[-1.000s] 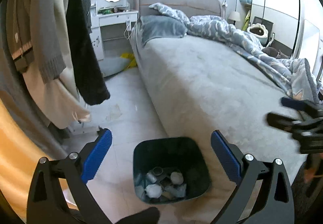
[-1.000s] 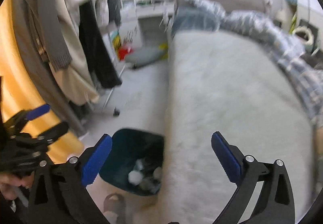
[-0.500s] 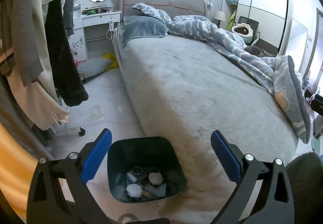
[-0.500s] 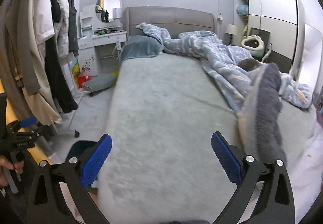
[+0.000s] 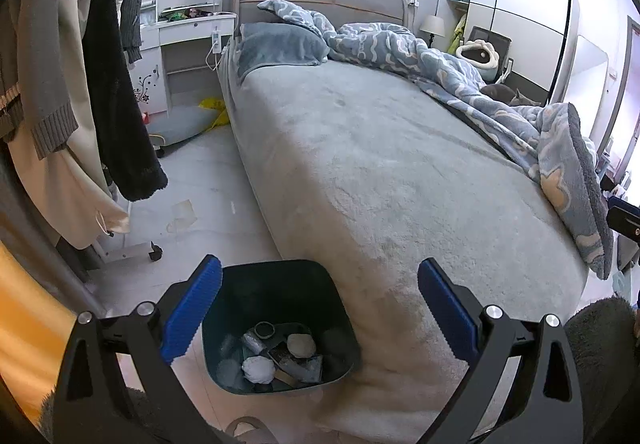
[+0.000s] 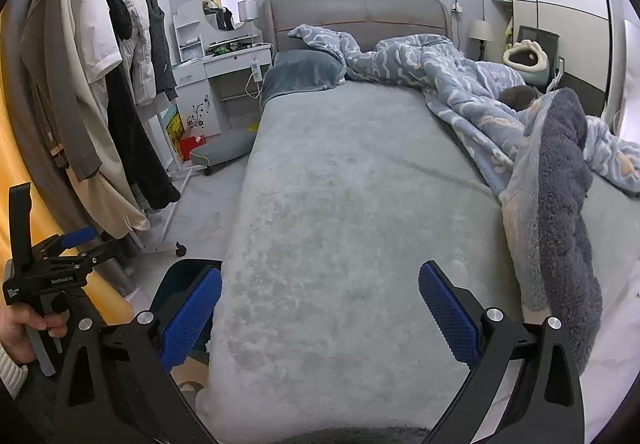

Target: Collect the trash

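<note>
Dark bin sits lower centre, already holding trash; my left gripper and right gripper gape wide, both empty, so I judge I'm between pickups, next scanning for litter.

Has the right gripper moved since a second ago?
Yes. The right gripper swung right from above the trash bin to over the bed.
</note>
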The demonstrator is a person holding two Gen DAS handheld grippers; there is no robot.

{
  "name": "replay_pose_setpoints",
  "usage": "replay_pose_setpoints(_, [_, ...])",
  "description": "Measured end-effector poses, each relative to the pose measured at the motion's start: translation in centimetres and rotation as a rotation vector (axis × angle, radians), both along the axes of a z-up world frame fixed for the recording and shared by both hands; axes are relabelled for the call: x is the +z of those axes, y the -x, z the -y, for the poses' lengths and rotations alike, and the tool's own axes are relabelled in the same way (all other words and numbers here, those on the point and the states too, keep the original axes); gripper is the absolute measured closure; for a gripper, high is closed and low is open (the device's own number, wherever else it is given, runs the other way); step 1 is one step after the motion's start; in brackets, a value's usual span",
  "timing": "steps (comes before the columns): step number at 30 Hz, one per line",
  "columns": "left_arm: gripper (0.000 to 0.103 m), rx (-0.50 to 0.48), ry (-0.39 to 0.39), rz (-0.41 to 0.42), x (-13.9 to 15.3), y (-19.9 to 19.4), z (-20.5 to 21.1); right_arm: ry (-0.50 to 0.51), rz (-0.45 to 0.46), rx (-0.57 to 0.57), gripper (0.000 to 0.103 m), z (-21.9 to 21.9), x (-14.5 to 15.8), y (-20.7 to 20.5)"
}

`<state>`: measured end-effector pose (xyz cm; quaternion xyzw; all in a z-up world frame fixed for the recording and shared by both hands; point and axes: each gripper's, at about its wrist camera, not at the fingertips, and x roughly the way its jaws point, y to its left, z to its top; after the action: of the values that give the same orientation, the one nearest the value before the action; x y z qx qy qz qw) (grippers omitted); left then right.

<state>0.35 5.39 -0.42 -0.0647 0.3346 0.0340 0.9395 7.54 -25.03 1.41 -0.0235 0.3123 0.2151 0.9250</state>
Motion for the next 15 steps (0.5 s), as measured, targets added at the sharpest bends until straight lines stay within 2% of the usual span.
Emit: replay_pose_setpoints(15, [0.003,-0.002,-0.014,-0.01,-0.64,-0.13,0.01,0.01,-0.011,0.004,0.003,-0.29,-0.17,-0.02])
